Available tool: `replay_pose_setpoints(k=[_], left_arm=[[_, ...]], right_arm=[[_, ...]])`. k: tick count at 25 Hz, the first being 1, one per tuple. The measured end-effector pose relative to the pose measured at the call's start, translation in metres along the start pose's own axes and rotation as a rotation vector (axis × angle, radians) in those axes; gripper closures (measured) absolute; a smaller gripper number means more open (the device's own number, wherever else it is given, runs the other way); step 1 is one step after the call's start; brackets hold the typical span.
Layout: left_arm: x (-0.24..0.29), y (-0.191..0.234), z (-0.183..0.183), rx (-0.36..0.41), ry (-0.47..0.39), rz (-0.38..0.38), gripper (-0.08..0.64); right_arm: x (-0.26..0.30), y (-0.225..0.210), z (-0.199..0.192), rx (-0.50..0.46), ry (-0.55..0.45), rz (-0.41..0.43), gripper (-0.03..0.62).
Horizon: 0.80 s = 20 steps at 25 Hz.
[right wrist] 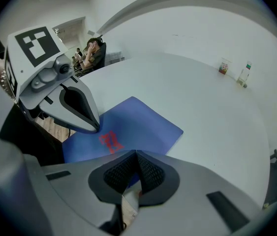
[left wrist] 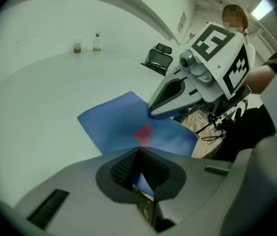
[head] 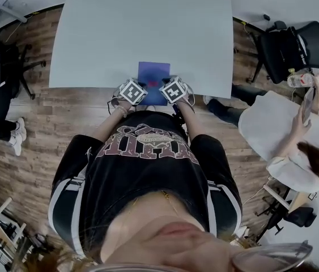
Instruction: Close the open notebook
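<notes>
Left gripper (left wrist: 138,154) and right gripper (right wrist: 136,156) both have their jaws pinched together on nothing. They're side by side over the blue notebook (head: 153,72), which lies flat, cover up, at the white table's (head: 148,27) near edge.

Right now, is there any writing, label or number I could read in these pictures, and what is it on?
None can be read.
Red print on the blue notebook: blurred.
Lettering on the black T-shirt: upside down, illegible.
Labels on the cup and bottle: too small.
</notes>
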<state>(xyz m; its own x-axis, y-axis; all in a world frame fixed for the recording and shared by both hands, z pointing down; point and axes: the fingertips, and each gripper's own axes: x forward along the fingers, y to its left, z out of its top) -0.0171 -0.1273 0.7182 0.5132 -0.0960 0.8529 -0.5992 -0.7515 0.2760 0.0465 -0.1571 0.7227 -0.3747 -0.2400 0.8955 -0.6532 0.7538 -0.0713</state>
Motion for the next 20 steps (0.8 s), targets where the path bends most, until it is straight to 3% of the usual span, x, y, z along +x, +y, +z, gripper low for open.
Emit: replay_pose_setpoints(k=[20], left_arm=[[0.0004, 0.0040, -0.0061, -0.066, -0.018, -0.004, 0.514]], right_arm=[[0.0023, 0.0028, 0.0001, 0.032, -0.039, 0.008, 0.572]])
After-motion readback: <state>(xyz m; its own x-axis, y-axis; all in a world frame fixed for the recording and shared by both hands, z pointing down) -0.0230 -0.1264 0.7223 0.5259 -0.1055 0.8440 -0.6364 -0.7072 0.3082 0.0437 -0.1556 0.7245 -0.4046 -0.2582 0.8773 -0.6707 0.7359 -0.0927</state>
